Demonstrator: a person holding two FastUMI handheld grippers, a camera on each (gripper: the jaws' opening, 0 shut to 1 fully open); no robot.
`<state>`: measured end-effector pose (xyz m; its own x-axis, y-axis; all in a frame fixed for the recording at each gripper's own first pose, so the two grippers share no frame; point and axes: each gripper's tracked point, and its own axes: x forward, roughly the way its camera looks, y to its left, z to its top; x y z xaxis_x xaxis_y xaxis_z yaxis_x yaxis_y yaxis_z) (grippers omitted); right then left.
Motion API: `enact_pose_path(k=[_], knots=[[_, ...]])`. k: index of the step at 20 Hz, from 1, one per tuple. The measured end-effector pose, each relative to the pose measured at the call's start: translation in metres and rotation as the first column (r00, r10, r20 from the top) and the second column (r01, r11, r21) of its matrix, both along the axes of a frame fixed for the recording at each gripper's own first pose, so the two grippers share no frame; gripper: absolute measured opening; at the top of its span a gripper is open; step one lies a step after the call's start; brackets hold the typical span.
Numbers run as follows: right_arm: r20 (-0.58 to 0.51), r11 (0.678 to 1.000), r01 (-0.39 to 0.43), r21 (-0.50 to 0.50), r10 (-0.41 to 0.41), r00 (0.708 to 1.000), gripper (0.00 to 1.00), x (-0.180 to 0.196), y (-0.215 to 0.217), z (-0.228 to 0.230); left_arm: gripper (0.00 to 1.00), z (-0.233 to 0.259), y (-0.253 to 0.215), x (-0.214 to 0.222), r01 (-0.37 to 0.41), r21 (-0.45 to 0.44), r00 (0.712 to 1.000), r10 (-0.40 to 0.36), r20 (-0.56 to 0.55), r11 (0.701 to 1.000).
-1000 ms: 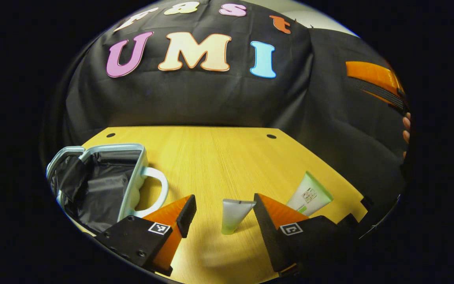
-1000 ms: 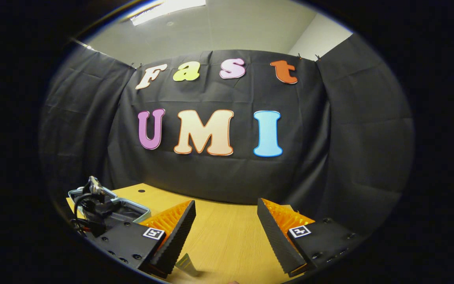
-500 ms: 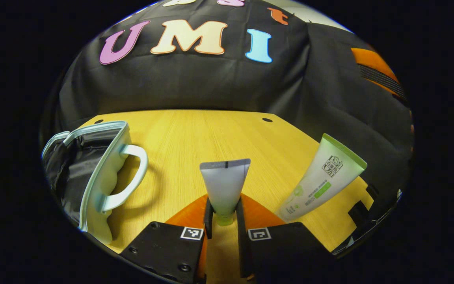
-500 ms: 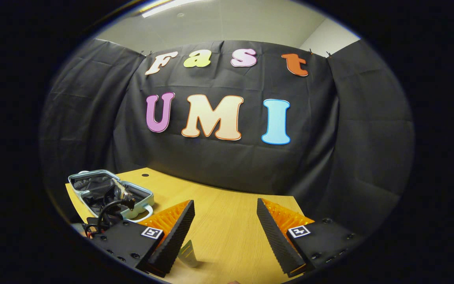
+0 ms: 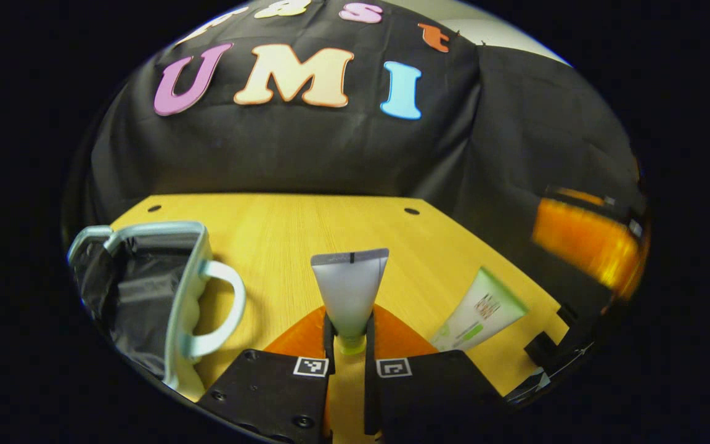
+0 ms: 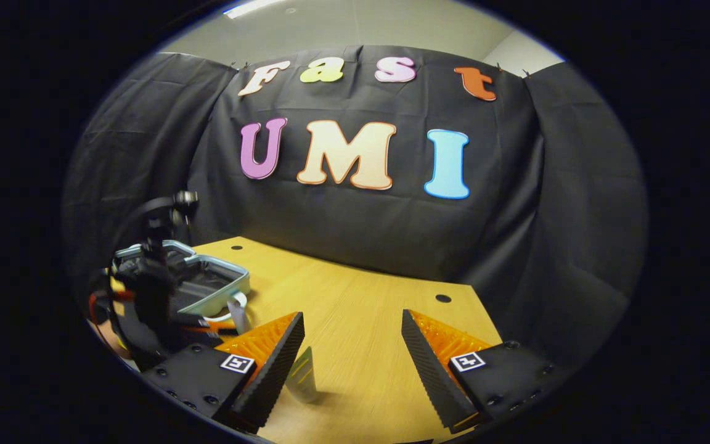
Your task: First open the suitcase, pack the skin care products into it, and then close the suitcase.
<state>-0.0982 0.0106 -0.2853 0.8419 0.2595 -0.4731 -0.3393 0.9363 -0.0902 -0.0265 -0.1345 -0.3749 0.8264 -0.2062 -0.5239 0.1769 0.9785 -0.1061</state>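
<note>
In the left gripper view the right gripper (image 5: 583,243) showed at the far right as a motion-blurred smear — whether its fingers were parted could not be told. The suitcase (image 5: 145,290) was cut off at the lower left edge, its lining too dark to read. The print on the white-and-green tube (image 5: 481,308) was too small to make out, and its lower end sat hidden behind the left gripper's body. In the right gripper view that tube (image 6: 302,373) was half hidden by a finger, and the left gripper (image 6: 151,290) — dark and blurred — covered part of the suitcase (image 6: 219,283).
</note>
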Motion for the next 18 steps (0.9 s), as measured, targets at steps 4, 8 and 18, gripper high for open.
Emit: enact_pose_path(k=[4, 8, 18], knots=[[-0.126, 1.0, -0.019, 0.017, 0.02, 0.992, 0.99, -0.026, 0.013, -0.052, 0.13, 0.056, 0.014, 0.007, -0.019, 0.015, 0.998, 0.018, 0.057, 1.0], [-0.201, 0.999, -0.026, 0.018, 0.029, 0.979, 0.99, -0.039, 0.02, -0.094, 0.14, 0.079, 0.038, 0.002, -0.075, 0.055, 0.996, 0.072, 0.059, 0.996], [-0.354, 0.995, -0.086, 0.049, 0.098, 0.93, 0.41, -0.048, 0.037, -0.158, 0.13, 0.083, 0.082, -0.026, -0.195, 0.105, 0.981, 0.195, 0.013, 0.975]])
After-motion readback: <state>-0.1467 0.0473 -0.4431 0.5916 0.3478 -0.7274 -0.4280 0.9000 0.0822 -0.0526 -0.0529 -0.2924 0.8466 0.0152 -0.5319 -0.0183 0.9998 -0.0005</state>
